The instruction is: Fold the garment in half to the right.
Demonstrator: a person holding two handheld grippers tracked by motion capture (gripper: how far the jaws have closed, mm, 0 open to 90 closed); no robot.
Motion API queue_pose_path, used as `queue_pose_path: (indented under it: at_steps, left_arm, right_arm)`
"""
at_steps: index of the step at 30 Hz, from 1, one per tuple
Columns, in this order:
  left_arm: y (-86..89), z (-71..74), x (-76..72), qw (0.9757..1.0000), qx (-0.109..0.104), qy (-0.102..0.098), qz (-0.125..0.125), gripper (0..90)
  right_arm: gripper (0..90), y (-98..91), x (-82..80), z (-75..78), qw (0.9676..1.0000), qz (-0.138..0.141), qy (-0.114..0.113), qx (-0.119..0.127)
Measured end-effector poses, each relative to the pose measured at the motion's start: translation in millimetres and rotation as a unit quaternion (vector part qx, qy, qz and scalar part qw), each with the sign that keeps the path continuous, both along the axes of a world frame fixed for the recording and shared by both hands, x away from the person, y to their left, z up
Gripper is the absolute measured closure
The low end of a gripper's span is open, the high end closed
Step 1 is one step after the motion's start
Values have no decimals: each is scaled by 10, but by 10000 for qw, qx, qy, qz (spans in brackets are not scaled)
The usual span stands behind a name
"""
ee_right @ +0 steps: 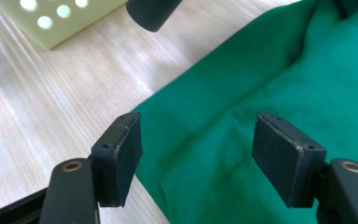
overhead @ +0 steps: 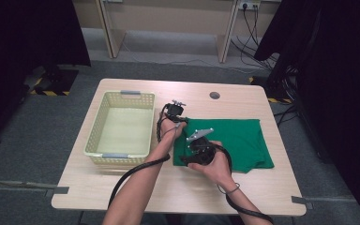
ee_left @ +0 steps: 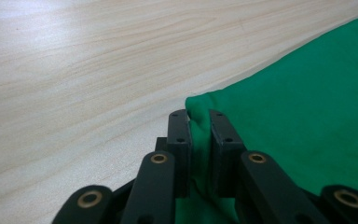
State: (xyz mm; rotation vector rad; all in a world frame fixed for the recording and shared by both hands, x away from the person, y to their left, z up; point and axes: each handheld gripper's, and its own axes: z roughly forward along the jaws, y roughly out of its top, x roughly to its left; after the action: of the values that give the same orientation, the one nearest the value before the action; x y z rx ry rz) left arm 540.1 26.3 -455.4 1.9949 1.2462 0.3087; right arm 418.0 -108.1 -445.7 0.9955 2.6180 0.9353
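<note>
Handling: green cloth point(overhead: 236, 140) looks light, soft, limp – judged it'll sag & drape when lifted, no crush risk; prob. slides easily on the smooth wood
Where to grip: edges/corners best; the near-left corner under the R gripper looks like the next hold, pinch through both layers at the hem
Look: plain bright green knit, prob. a T-shirt folded flat, roughly rectangular, a few soft creases, no print seen
Location: on light wood table point(overhead: 122, 183), right of centre, just beside the pale yellow basket point(overhead: 104, 103) but not touching it; basket has nothing in it
L gripper point(ee_left: 199, 116): jaws clenched on the cloth's far-left corner, fabric bunched between the pads
R gripper point(ee_right: 198, 154): jaws released, wide apart, hovering over the cloth's near-left edge w/ fabric below them, pads not pressing
Risk: judged a one-layer pinch lets the fold fall open when lifted
Other: round cable hole point(overhead: 214, 95) at table's far edge
</note>
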Motion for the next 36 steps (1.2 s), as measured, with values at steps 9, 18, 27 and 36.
queue_pose_path:
  at_steps: [9, 18, 27, 36]
  left_arm:
    - [10, -1, -1, 10000, -5, -2, 4, 804]
    - [10, -16, -8, 10000, 14, -26, 23, 804]
    - [16, -39, -18, 9999, 154, -50, 34, 803]
    - [45, -37, -37, 9997, 232, -92, 41, 810]
  right_arm:
    - [338, 141, -1, -84, 9999, 50, 24, -107]
    - [375, 151, -15, -129, 9998, 19, -53, -174]
    - [495, 165, -72, -143, 9995, -95, -246, -170]
    - [767, 164, -51, -131, 9988, -307, -322, -194]
